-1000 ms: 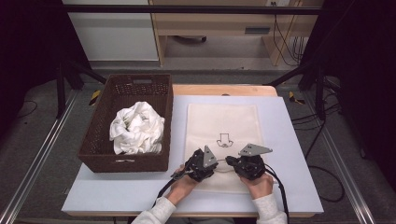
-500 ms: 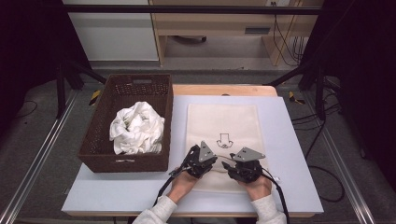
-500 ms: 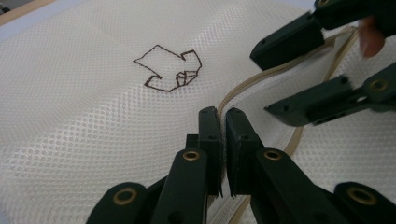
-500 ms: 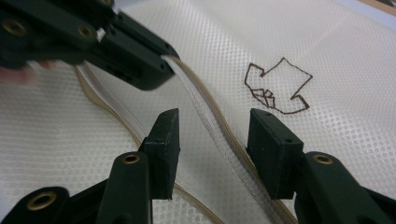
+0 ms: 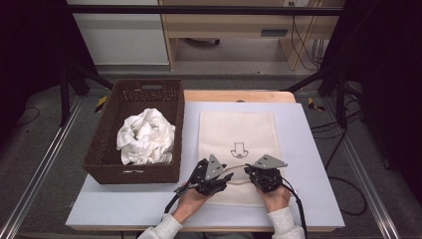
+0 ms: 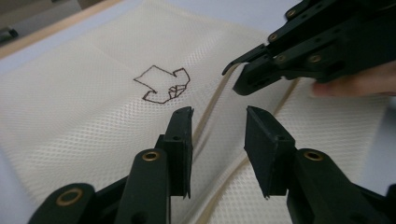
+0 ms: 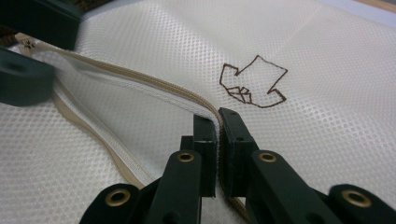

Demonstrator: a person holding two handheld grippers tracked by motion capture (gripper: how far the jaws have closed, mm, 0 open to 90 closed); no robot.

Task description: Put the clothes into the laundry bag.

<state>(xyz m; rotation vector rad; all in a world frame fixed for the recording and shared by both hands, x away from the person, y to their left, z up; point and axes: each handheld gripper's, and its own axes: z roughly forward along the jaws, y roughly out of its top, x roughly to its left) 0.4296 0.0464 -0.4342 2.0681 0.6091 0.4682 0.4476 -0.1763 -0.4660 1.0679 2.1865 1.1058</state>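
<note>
The cream mesh zip bag (image 5: 238,134) lies flat on the pale counter (image 5: 308,164), right of the brown wicker basket (image 5: 107,149). The right tongs (image 7: 217,122) pinch its zipper edge; the left tongs (image 6: 218,122), just opening, hover empty above it.

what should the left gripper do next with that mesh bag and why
Probably close the left gripper on the near zipper edge and lift it. Its jaws have just been opening and stand apart, gripping nothing, while the right gripper pinches the other zipper edge of the mesh bag. The white cloth lies in the basket, presumably to go in.
</note>
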